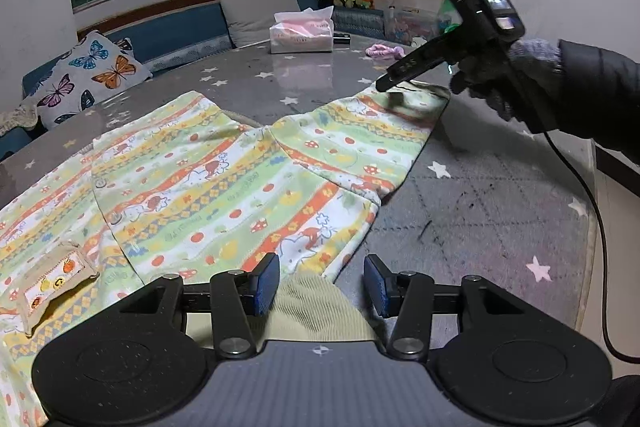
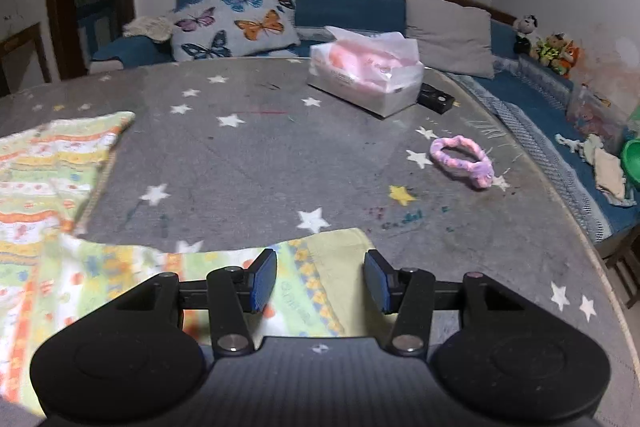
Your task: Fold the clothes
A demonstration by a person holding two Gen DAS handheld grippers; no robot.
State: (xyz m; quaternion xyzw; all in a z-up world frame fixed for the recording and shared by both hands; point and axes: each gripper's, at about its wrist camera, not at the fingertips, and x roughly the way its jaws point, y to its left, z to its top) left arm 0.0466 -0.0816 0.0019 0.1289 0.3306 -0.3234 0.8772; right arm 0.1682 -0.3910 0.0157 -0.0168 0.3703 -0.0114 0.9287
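Note:
A child's patterned garment [image 1: 208, 183] with green, yellow and orange stripes lies spread on the grey star-print table. My left gripper [image 1: 320, 285] is open, its blue pads either side of the ribbed beige cuff [image 1: 320, 311] at the near end. My right gripper [image 2: 320, 281] is open above the far leg's hem [image 2: 320, 267], nothing between its fingers. In the left wrist view the right gripper [image 1: 390, 81] shows from outside, held in a gloved hand [image 1: 516, 79] over that same hem. The garment's other leg [image 2: 60, 147] lies to the left.
A tissue box [image 2: 366, 79] and a small black device [image 2: 436, 99] sit at the far side of the table [image 2: 248, 155]. A pink fuzzy hair band [image 2: 462, 159] lies to the right. A blue sofa with cushions and plush toys rings the table. A black cable [image 1: 596, 239] hangs from the right gripper.

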